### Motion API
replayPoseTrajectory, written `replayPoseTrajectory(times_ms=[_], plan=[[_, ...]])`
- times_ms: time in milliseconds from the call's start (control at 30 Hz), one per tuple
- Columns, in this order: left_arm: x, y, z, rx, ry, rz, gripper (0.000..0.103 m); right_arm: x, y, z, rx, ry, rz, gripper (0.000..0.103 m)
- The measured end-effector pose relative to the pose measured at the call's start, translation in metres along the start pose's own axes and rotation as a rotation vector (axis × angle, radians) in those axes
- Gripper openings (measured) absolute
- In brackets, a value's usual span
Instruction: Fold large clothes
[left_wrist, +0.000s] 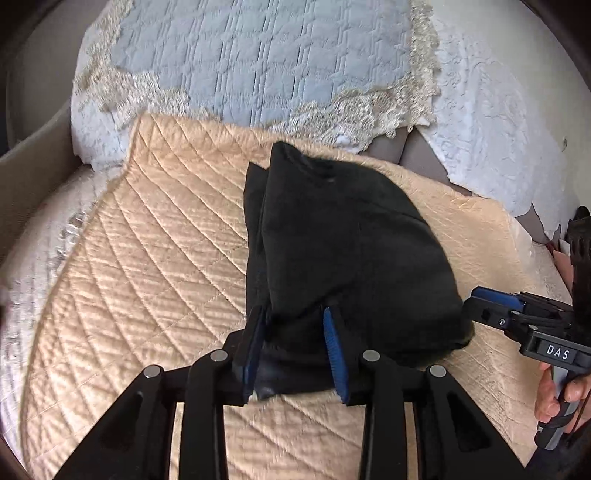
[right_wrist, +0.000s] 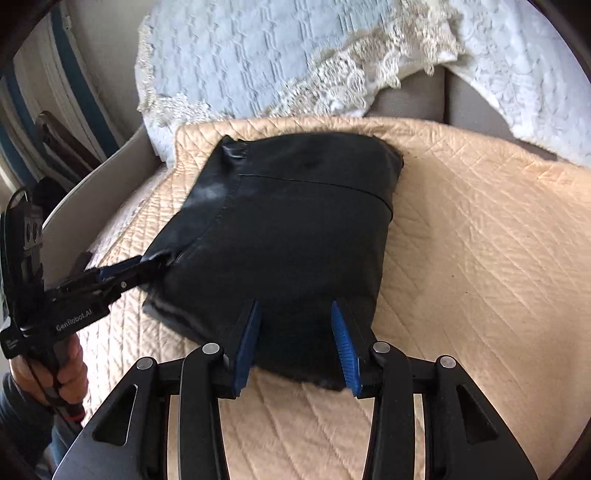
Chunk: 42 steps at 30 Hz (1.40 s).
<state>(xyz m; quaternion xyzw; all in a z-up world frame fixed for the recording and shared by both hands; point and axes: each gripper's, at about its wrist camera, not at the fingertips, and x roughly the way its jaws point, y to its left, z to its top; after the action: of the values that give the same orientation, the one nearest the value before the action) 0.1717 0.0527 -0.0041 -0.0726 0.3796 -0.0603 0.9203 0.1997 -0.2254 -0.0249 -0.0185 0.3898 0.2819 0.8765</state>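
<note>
A black garment (left_wrist: 351, 240) lies folded into a thick, roughly square bundle on a beige quilted cover (left_wrist: 147, 277). My left gripper (left_wrist: 293, 312) is shut on its near left corner, and bunched cloth fills the gap between the blue pads. In the right wrist view the left gripper (right_wrist: 147, 264) comes in from the left and that corner is drawn up toward it. My right gripper (right_wrist: 294, 304) is shut on the near edge of the garment (right_wrist: 295, 221), with cloth from pad to pad. From the left wrist view the right gripper (left_wrist: 471, 301) meets the bundle's right side.
Beyond the beige cover (right_wrist: 480, 258) lies a pale blue quilted spread with a lace border (left_wrist: 258, 66) and a white textured cover (left_wrist: 498, 129). A grey padded bed edge (right_wrist: 110, 177) runs along the left. A person's hand (right_wrist: 55, 373) holds each gripper's handle.
</note>
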Motion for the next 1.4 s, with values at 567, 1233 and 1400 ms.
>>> replayPoseTrajectory(times_ms=[567,1233,1400], plan=[[-0.089,-0.030,-0.079,-0.006,-0.008,0.090,0.061,-0.088,0.047,-0.089,0.011,-0.098,-0.020,0.055],[-0.090,-0.040,-0.090,0.004,0.013,0.140,0.061,-0.088,0.058,-0.099,-0.008,-0.092,-0.033,0.056],[-0.091,-0.041,-0.091,0.010,0.015,0.148,0.061,-0.087,0.059,-0.100,-0.014,-0.087,-0.034,0.056]])
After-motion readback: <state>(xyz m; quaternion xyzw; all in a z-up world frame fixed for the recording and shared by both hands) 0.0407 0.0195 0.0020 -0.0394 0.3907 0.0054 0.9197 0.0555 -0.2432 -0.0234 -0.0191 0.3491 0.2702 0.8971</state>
